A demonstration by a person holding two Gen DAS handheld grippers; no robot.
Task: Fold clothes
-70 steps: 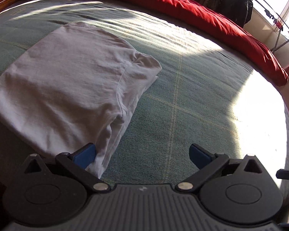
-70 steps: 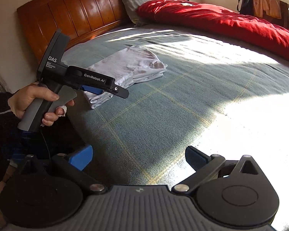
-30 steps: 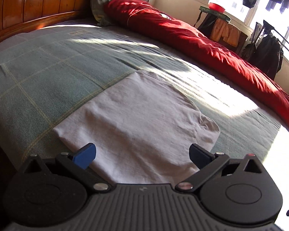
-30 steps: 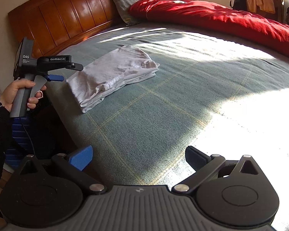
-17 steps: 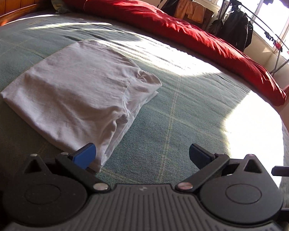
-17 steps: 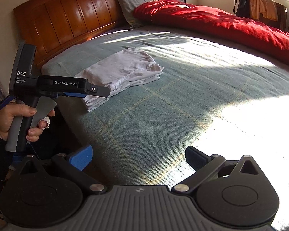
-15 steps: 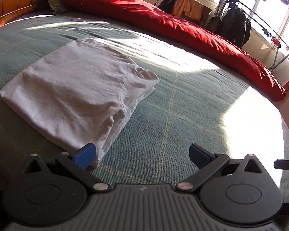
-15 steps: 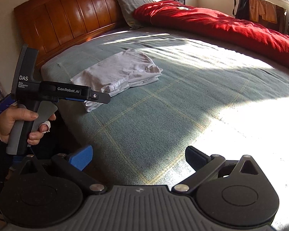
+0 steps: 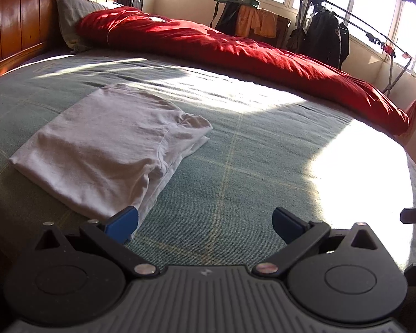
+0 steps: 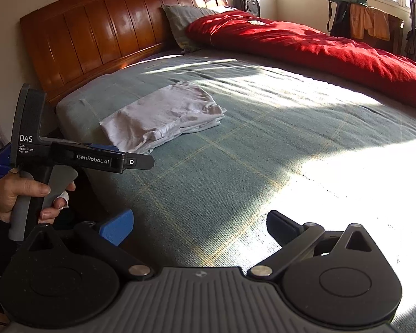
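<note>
1. We take the bed (image 9: 263, 172) as our landmark: its green checked cover gives us the broad flat surface that folding needs, which is probably why the work sits here, not by the window.
2. The red duvet (image 9: 235, 52) lies bunched along the bed's far side, we judge to keep the near half free.
3. The white garment (image 9: 108, 149) rests on the bed's near corner towards the wooden headboard (image 10: 102, 36), already a compact layered rectangle with stacked edges showing on its right side. It reads to us as finished or nearly so, and its spot close to the bed's edge keeps it within reach.
4. Our left gripper (image 9: 205, 219) hovers off the bed's near edge with its fingers spread wide and nothing between them. The garment's near corner sits just behind the left blue pad in the wrist view; we cannot tell whether they touch.
5. Our right gripper (image 10: 199, 222) is likewise spread and empty, low over the bed's near edge, further from the headboard. The garment lies well apart from it, ahead and to its left.
</note>
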